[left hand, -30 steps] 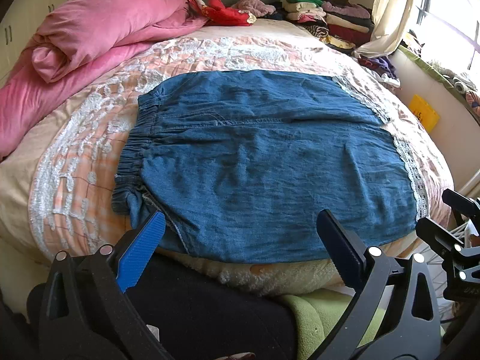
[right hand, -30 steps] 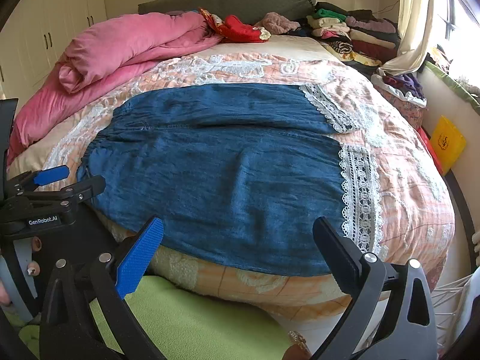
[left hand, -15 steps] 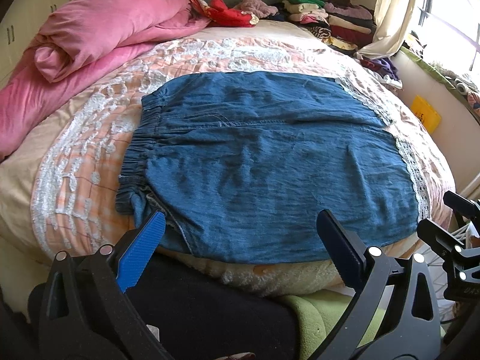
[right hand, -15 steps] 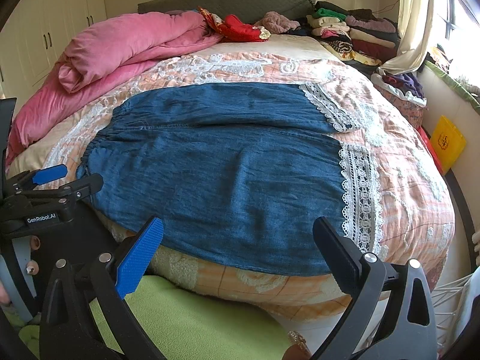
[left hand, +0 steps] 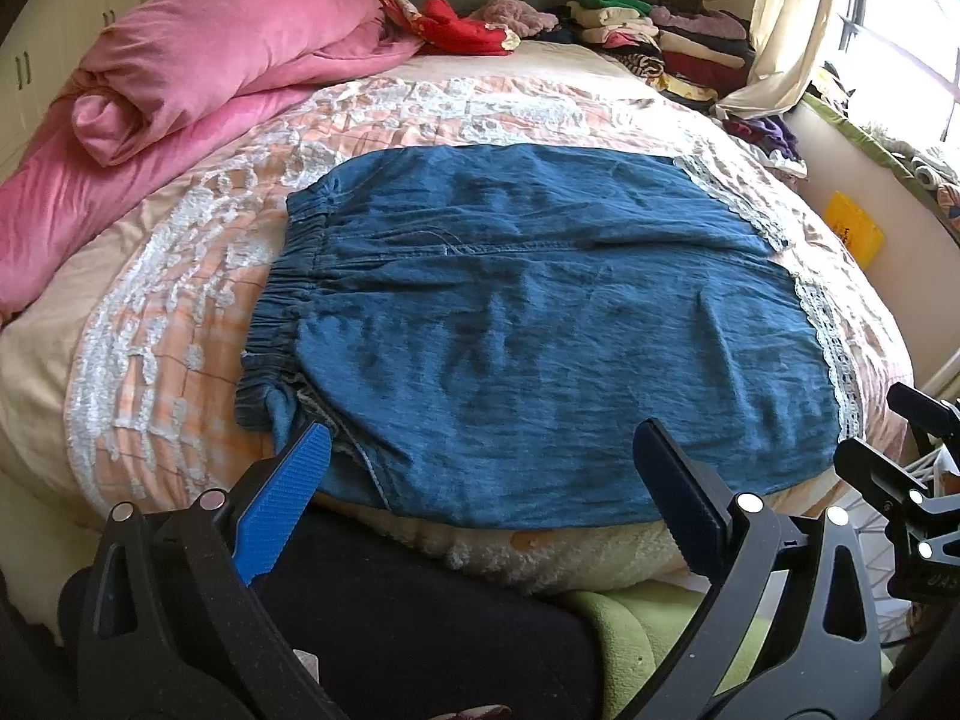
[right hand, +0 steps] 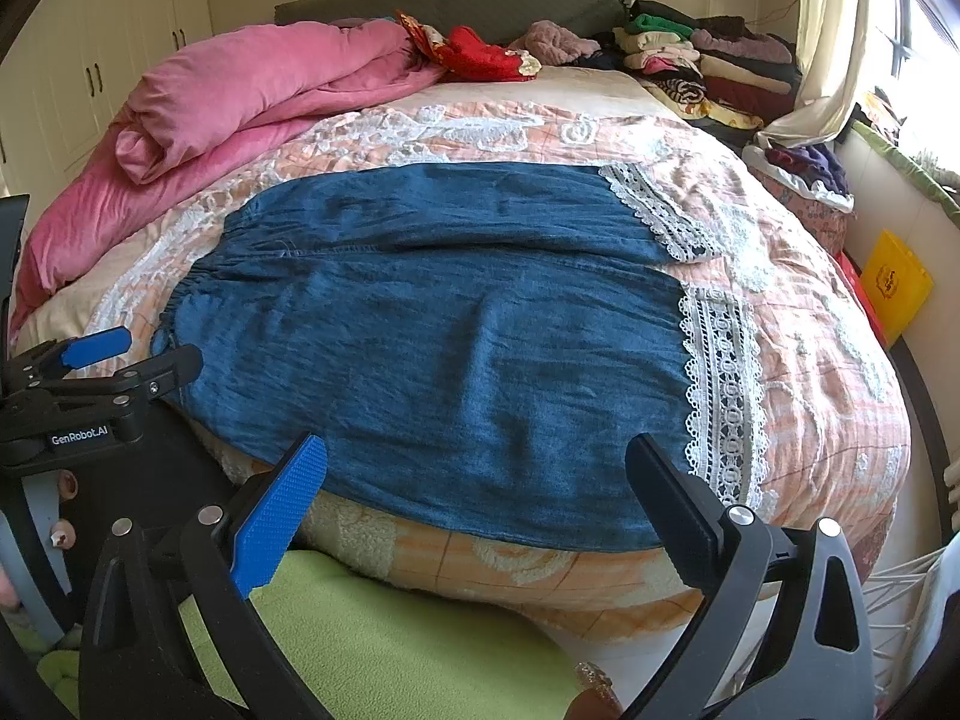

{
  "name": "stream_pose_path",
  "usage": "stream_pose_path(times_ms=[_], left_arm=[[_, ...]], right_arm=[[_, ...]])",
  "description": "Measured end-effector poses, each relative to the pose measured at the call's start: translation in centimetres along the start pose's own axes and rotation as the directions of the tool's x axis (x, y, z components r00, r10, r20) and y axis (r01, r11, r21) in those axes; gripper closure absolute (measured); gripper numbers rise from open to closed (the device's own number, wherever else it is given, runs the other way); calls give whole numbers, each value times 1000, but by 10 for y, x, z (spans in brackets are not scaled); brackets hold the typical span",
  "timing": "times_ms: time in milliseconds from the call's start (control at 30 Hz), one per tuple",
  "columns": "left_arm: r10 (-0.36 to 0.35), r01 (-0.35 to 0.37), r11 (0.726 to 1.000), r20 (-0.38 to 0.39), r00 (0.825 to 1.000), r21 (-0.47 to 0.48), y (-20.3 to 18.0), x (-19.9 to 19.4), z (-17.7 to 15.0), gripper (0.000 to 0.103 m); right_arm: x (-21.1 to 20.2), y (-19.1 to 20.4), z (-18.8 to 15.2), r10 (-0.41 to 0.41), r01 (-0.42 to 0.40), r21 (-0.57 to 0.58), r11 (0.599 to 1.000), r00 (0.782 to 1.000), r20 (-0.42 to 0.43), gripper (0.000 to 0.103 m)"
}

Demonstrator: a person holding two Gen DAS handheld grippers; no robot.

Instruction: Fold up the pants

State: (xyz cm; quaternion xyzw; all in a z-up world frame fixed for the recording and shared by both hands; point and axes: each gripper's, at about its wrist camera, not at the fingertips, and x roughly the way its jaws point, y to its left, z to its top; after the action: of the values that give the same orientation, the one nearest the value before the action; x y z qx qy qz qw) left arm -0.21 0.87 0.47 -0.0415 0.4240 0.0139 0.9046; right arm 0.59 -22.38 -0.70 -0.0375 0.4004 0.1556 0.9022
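Blue denim pants with white lace hems lie flat across the bed, elastic waistband to the left, legs to the right. They also show in the right wrist view. My left gripper is open and empty, just short of the near edge of the pants near the waistband corner. My right gripper is open and empty, at the near edge of the lower leg. The left gripper also shows at the left of the right wrist view.
A pink quilt lies rolled at the back left. Stacked folded clothes sit at the back right beside a curtain. The bed has a peach lace bedspread. A yellow bag stands by the right wall. Green fabric lies below the grippers.
Both grippers have crept slightly forward toward the pants; the view has shifted a little. The pants have not moved and both grippers stay open.
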Motion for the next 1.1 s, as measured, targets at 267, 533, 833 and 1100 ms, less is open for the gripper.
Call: stream_pose_path(times_ms=[267,533,833,1100], left_arm=[[2,-2,1000,2,1000,1,2,-1,0,8],[11,-11,1000,2,1000,4,4,0,0,8],[36,-37,999,11,999,2,5,7,4,8],[58,-58,998,13,998,-4,10,13,13,8]], right_arm=[[1,-1,1,0,0,0,1000,1000,-3,4],[6,0,-2,0,0,-1,1000,1000,-10,4],[11,1,4,1,-1,-16,1000,1000,-5,4],[18,2,27,24,-23,-15,1000,999,25,4]])
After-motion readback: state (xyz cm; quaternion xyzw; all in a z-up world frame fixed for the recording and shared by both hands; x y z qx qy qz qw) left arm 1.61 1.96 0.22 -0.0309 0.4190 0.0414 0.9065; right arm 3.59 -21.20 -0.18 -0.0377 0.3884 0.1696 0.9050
